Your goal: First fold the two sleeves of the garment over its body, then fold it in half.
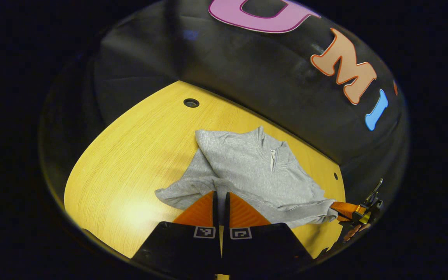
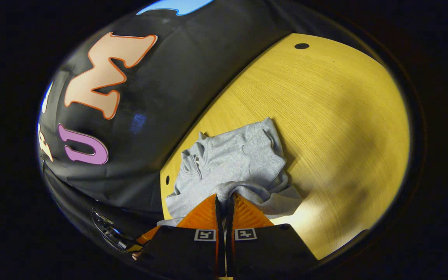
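Garment [image 1: 247, 167] hem pinched in both jaws.

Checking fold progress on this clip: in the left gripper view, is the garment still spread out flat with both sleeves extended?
No: the grey garment lies bunched on the yellow table, its fabric folded over its body.

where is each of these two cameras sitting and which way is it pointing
Left gripper view: rides the left gripper, looking down its shut fingers at the grey garment on the yellow table; the other gripper shows at right.
Right gripper view: rides the right gripper, facing the garment from the opposite end; the other gripper shows bottom left.
Shared: garment, table, booth wall.
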The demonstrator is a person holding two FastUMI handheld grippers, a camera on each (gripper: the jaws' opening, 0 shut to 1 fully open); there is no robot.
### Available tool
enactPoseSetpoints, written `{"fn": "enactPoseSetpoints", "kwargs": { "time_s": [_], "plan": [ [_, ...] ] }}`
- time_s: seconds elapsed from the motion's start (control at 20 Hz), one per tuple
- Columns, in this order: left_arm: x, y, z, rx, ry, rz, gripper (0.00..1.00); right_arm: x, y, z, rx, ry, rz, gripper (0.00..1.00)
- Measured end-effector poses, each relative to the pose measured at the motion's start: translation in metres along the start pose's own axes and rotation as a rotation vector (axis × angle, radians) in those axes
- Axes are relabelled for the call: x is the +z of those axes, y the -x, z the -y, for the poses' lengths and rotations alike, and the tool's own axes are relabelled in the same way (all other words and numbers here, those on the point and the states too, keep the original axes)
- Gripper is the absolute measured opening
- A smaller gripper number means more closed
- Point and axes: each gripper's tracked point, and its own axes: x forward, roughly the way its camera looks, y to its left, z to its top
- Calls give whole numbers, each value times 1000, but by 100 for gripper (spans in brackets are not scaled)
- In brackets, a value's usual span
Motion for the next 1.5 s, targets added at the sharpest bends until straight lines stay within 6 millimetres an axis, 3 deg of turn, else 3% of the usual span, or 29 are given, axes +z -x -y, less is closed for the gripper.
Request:
{"fn": "enactPoseSetpoints", "kwargs": {
  "time_s": [0.2, 0.35, 0.4, 0.45, 0.5, 0.55, 0.6, 0.65, 0.7, 0.75, 0.95, 1.2, 1.35, 1.5],
  "plan": [
    [4, -21, 0, 49, -29, -39, 0, 0, -19, 5, -21, -72, -16, 2],
    [19, -31, 5, 48, -45, 2, 8, 11, -24, -2, 7, -119, 12, 18],
    [25, -33, 4, 55, -57, 32, 21, 21, -24, -9, 22, -127, 36, 37],
    [33, -36, 3, 61, -72, 61, 42, 30, -23, -15, 36, -121, 71, 56],
    [39, -37, 3, 63, -85, 85, 41, 40, -22, -15, 26, -99, 115, 75],
    [44, -34, 7, 59, -98, 101, 68, 49, -20, -12, 2, -60, 157, 94],
    [47, -32, 6, 70, -122, 122, 83, 55, -16, -14, -15, -16, 188, 92],
    [56, -29, 7, 74, -151, 142, 99, 58, -13, -16, -24, 28, 208, 100],
    [63, -22, 7, 84, -182, 173, 98, 60, -8, -19, -28, 75, 222, 92],
    [72, -15, 9, 90, -208, 209, 96, 60, -2, -21, -35, 127, 241, 98],
    [107, 29, 17, 129, -306, 388, 96, 59, 29, -29, -64, 334, 333, 98],
    [115, 81, 28, 141, -373, 496, 95, 60, 87, -56, -40, 558, 508, 97],
    [110, 121, 23, 157, -391, 561, 95, 63, 132, -74, -25, 708, 628, 97],
    [106, 148, 21, 173, -440, 604, 95, 61, 168, -85, -12, 768, 738, 98]
  ]
}}
